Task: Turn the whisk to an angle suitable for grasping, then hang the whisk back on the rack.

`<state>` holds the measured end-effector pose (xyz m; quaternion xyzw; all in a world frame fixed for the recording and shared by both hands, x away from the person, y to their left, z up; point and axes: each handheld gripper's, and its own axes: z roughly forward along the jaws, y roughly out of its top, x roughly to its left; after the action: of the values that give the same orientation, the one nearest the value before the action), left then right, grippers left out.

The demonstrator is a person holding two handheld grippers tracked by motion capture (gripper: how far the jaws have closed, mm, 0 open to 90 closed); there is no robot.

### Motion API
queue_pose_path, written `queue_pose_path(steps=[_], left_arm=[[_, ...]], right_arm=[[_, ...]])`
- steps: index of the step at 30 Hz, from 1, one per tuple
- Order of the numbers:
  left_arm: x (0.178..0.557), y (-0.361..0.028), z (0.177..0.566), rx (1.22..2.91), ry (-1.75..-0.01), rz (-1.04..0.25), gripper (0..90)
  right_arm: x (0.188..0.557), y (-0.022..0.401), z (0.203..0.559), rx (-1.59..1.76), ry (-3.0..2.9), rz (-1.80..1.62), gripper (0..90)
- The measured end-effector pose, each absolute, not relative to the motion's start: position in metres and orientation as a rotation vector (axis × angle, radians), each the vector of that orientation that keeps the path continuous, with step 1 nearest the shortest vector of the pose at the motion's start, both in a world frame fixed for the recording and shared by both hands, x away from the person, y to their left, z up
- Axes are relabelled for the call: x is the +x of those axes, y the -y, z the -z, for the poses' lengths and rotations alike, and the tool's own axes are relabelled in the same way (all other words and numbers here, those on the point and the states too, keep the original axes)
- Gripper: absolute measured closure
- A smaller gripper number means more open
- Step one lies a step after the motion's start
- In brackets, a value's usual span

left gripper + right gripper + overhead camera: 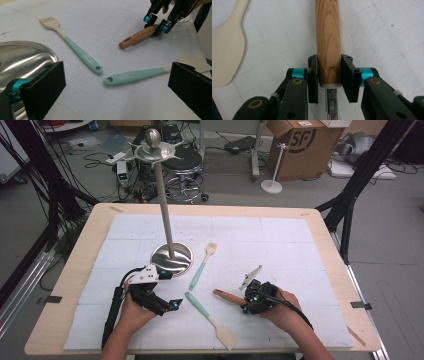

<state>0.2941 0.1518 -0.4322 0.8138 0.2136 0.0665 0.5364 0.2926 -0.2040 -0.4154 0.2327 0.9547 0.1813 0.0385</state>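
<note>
Right gripper view: my right gripper [329, 82] has its black pads clamped on the wood-handled utensil [328, 42], low on the grain near the steel ferrule, so it'll lift w/o tipping (my guess). It lies flat on the white foam mat [280, 240], approx 4 o'clock from the polished steel stand base [172, 257]. My left gripper [167, 292] rests wide, nothing in it. Mint silicone brush [75, 50] and mint-handled cream spatula [140, 75] lie btw them.
</note>
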Motion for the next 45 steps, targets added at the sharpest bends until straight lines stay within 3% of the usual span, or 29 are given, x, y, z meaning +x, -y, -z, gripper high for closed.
queue_pose_path(steps=[23,45], left_arm=[[0.295,-0.155,0.43,1.906,-0.507,-0.16,1.8],[0.293,-0.155,0.428,1.9,-0.5,-0.164,1.8]], right_arm=[[0.307,0.233,0.367,0.677,-2.845,-1.088,70.4],[0.314,0.235,0.354,0.622,-2.827,-1.185,70.5]])
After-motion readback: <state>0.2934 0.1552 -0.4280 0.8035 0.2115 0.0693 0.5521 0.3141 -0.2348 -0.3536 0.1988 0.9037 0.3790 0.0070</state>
